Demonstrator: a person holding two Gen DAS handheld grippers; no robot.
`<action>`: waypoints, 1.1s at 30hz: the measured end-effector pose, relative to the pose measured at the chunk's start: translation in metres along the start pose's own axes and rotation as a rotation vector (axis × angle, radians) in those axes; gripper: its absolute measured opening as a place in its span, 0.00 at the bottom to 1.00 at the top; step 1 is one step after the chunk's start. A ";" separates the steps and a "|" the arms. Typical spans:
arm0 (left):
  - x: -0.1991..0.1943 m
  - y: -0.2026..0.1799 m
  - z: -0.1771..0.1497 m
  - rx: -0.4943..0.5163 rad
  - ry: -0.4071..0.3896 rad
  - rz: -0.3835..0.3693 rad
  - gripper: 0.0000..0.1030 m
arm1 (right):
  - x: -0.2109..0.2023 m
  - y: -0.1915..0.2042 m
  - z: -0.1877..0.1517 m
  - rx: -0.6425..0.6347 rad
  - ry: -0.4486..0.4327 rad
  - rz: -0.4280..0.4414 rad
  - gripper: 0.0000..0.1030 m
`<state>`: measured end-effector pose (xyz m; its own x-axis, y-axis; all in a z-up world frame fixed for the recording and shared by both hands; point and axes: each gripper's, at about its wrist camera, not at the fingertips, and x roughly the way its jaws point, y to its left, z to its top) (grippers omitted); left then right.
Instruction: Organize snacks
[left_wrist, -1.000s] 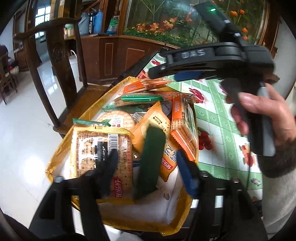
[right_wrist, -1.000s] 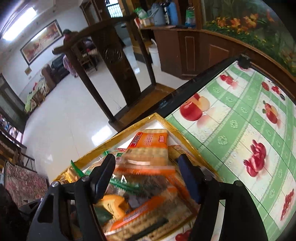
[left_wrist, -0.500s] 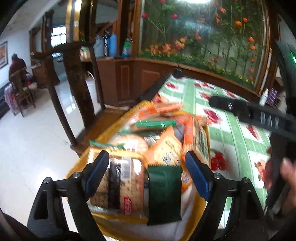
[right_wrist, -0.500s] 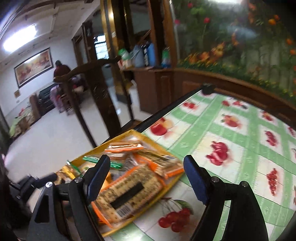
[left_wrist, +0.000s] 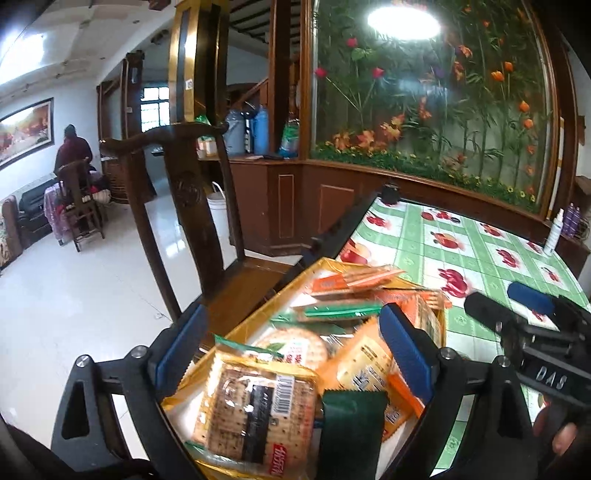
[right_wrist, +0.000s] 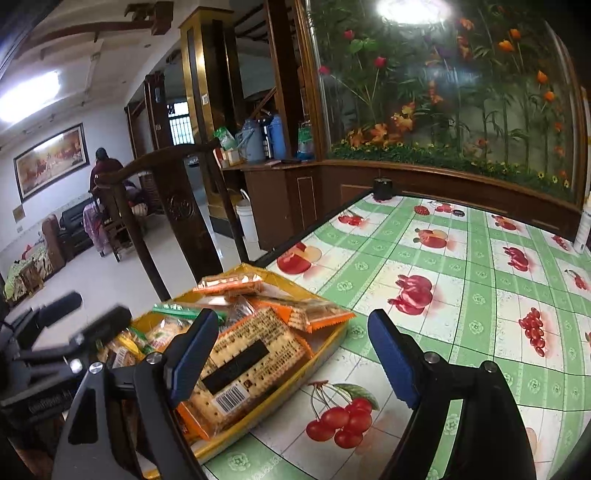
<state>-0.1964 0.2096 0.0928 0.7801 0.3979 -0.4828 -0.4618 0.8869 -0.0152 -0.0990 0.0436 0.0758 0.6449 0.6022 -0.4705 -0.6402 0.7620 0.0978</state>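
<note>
A gold tray heaped with snack packs sits at the table's left edge. A barcoded cracker pack and a dark green packet lie at its near end. My left gripper hovers over them with its jaws opening, and nothing is pressed between the pads. In the right wrist view the tray lies to the left, topped by a large cracker pack. My right gripper hangs over the tray's right rim and the tablecloth, jaws opening, holding nothing. Each gripper shows in the other's view, the right gripper and the left gripper.
A green fruit-print tablecloth covers the table to the right of the tray. A dark wooden chair stands close against the tray's side. A spray bottle stands at the far right and a small black object at the far corner.
The left jaws widened, and the dark green packet that stood between them now lies in the tray. The right gripper drew back rightward from over the snacks, its jaws widening too. Both views tilted upward.
</note>
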 end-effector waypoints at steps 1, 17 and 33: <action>0.001 0.000 0.001 0.006 0.000 -0.010 0.92 | 0.001 0.000 -0.001 -0.005 0.007 -0.002 0.81; 0.013 0.006 0.001 -0.017 0.045 -0.046 0.93 | 0.000 0.004 -0.008 -0.035 0.034 0.003 0.81; 0.016 0.000 -0.001 0.025 0.084 -0.040 0.93 | 0.003 0.009 -0.012 -0.043 0.055 0.010 0.81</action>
<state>-0.1843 0.2153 0.0846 0.7591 0.3422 -0.5538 -0.4196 0.9076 -0.0143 -0.1079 0.0488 0.0647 0.6155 0.5947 -0.5172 -0.6646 0.7444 0.0651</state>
